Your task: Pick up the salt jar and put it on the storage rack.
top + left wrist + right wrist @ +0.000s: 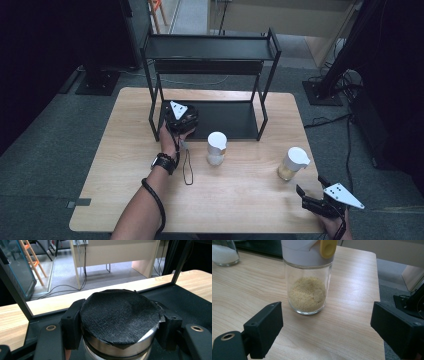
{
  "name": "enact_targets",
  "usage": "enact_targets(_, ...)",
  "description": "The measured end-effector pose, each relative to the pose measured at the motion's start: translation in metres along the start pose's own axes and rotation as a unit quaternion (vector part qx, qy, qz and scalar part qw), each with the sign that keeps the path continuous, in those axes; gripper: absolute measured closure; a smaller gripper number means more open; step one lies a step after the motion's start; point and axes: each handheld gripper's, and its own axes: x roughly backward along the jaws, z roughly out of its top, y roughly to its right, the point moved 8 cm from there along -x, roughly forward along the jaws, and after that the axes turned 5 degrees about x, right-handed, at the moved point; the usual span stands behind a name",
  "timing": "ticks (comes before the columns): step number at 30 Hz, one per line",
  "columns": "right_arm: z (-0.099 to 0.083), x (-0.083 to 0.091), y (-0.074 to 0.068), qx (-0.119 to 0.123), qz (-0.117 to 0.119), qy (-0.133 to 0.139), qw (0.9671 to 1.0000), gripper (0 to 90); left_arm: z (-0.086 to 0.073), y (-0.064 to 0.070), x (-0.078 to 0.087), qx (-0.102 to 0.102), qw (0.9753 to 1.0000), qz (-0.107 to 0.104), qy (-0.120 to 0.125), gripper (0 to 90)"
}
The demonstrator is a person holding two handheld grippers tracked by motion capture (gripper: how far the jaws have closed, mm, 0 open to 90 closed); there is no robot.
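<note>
My left gripper is shut on a round jar with a black textured lid and a shiny metal band. It holds the jar over the left front of the black rack's lower shelf. A glass jar of yellow granules with a white cap stands near the table's right side. In the right gripper view this yellow-granule jar stands just ahead of my right gripper, whose jaws are spread wide and apart from it. My right gripper is open near the front right corner.
A white-capped jar of white powder stands mid-table in front of the rack; it is also at the top left of the right gripper view. The rack's upper shelf is bare. The wooden table ends just right of my right hand.
</note>
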Motion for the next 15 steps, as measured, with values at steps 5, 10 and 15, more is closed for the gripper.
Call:
enact_targets(5, 0.0000, 0.0001, 0.0000, -0.001, 0.000, 0.001, 1.0000, 10.7, -0.0019, -0.0012, -0.0013, 0.007, 1.0000, 0.001, 0.000, 35.1)
enact_targets(10, 0.0000, -0.0001, -0.0003, 0.001, -0.001, 0.000, 1.0000, 10.7, -0.0013, 0.0000, -0.0003, 0.012, 0.9999, -0.004, 0.001, 34.2)
enact_targets(15, -0.0002, -0.0002, -0.0007, 0.001, -0.001, -0.002, 1.0000, 10.7, 0.0058, 0.0009, 0.0029, 0.017, 0.9998, -0.006, 0.007, 11.0)
